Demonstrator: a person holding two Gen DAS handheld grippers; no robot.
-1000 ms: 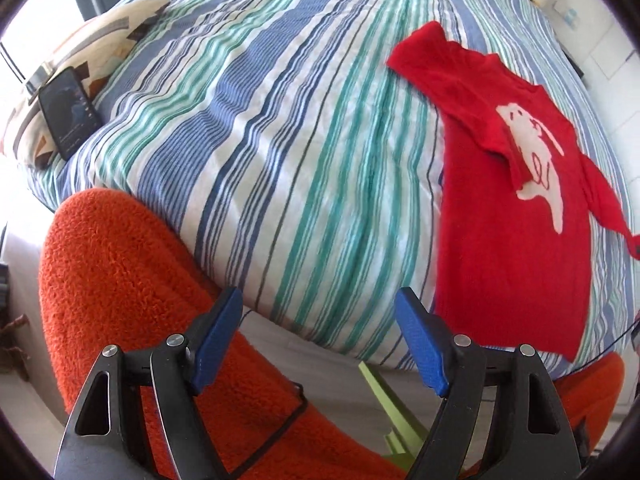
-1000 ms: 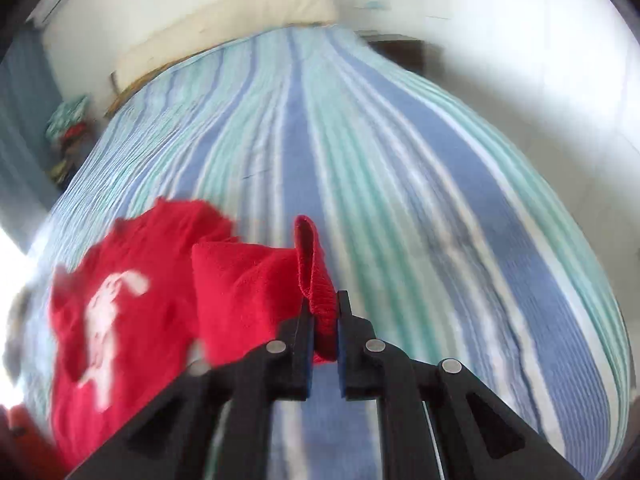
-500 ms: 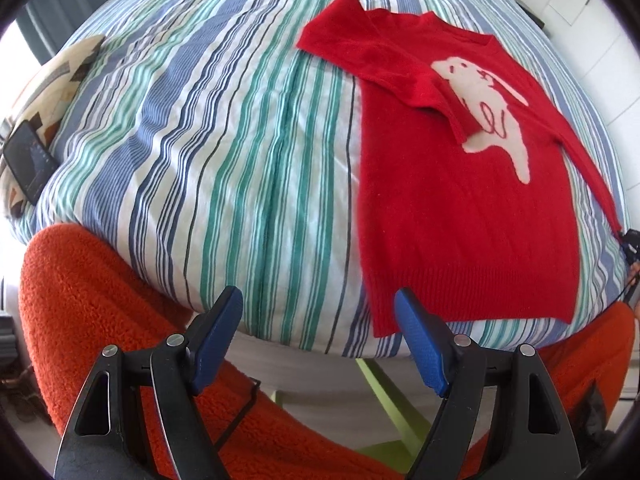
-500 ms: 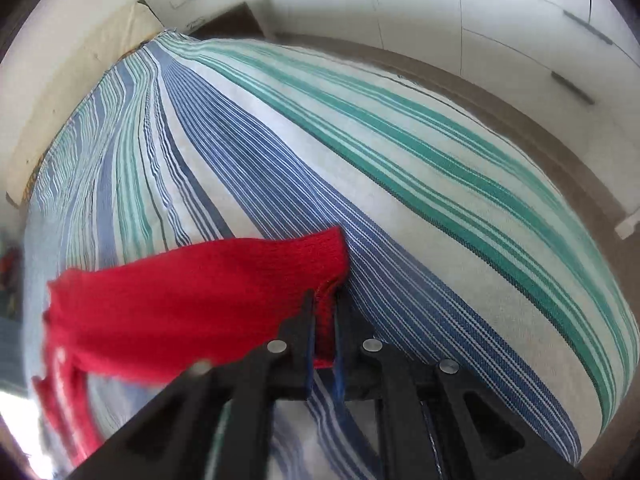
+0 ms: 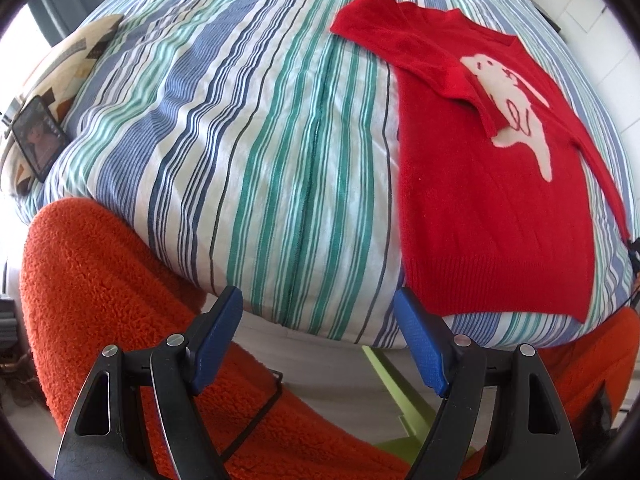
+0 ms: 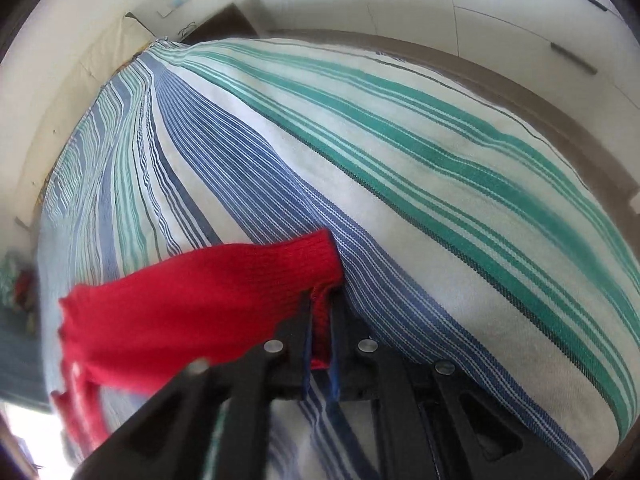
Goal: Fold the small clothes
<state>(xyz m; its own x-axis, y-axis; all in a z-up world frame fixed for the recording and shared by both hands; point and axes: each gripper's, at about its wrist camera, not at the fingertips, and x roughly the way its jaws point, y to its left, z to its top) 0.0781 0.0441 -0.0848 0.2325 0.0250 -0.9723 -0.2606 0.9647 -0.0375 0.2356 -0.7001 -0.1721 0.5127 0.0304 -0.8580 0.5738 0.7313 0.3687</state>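
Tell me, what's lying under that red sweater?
The red sweater lies flat on a striped bedcover. One sleeve is folded over its chest, hiding part of the white animal design.

The red sweater (image 5: pixel 496 216) has its right sleeve running out of the left wrist view at the frame's edge, so its cuff is unseen there. In the right wrist view the cuff's tip sits pinched between the jaws, and the sweater's body is a blur at the lower left. The phone (image 5: pixel 39 139) screen is too small to read.
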